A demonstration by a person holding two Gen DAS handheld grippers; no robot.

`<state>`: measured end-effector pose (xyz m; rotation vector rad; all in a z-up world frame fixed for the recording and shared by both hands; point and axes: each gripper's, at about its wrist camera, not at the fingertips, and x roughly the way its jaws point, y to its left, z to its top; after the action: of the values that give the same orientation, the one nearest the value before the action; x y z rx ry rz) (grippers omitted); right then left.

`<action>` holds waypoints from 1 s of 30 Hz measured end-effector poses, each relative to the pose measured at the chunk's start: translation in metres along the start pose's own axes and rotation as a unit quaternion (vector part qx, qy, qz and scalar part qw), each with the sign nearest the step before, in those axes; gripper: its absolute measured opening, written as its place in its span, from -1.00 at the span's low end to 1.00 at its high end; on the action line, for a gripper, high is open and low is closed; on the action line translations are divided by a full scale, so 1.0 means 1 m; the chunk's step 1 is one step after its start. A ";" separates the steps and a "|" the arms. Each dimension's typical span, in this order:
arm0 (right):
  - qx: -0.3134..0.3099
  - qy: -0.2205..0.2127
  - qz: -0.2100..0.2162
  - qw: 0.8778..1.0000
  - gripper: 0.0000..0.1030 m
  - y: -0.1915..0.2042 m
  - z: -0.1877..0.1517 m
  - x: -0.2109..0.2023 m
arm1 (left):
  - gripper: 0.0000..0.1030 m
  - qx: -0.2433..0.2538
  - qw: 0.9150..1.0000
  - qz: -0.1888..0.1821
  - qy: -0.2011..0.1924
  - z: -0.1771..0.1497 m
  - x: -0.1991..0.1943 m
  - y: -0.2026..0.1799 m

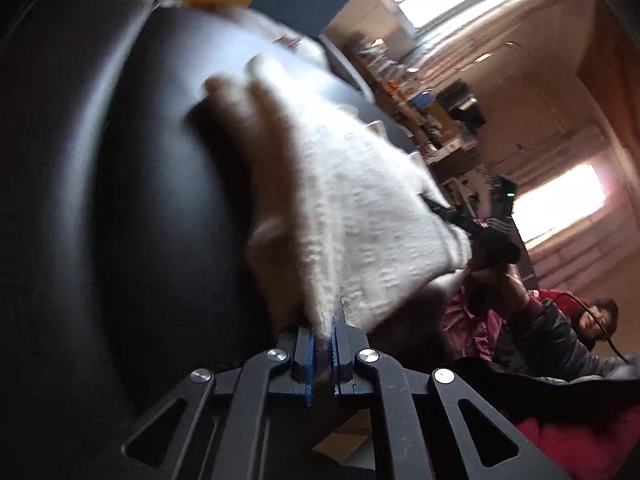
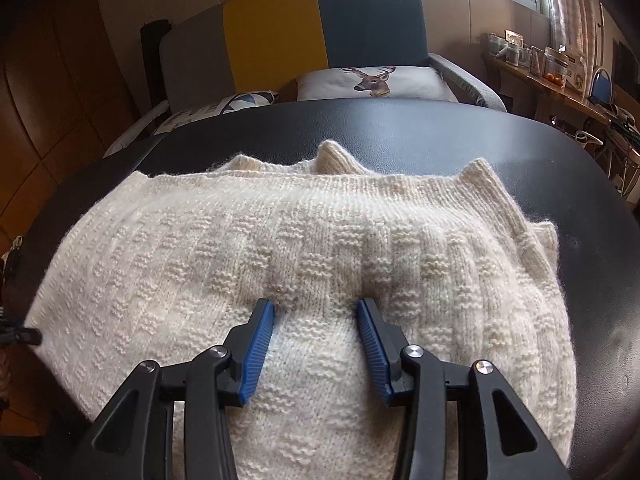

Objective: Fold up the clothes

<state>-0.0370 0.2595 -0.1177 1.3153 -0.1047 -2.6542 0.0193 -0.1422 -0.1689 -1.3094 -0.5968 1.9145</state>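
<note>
The left gripper [image 1: 326, 330] has its blue pads pressed together on an edge of the cream knit sweater [image 1: 360, 216], and the fabric rises from the jaws and stretches away ahead and to the right of them, blurred in the left wrist view. Beneath and to the left of that gripper lies the black table [image 1: 132, 200]. Farther right in the same view a person [image 1: 560, 328] in a dark jacket is partly visible beside red cloth [image 1: 592, 444], with the other gripper's dark body near the far end of the lifted fabric. The right gripper [image 2: 316, 308] stands wide open, its two blue pads [image 2: 258, 352] set apart and resting down on the sweater [image 2: 280, 240], which bulges slightly between them; it grips nothing. Here the sweater lies spread flat on the table [image 2: 400, 132], reaching ahead of the jaws and to both sides, with ribbed corners poking up along its far edge. Beyond the table, ahead of the right gripper, stands a sofa [image 2: 320, 28] with grey, yellow and teal back panels and a deer-print pillow [image 2: 376, 80] on its seat. Far to the right is a cluttered shelf [image 2: 552, 68].
</note>
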 end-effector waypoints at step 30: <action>0.008 -0.039 0.015 0.999 -0.09 -0.001 -0.012 -0.006 | -0.89 0.010 0.988 0.132 -0.074 0.114 0.006 -0.048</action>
<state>-0.0242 0.2621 -0.1207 1.2043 -0.1553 -2.6863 -0.0726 -0.1043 -0.0951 -1.2927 -0.4942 2.2432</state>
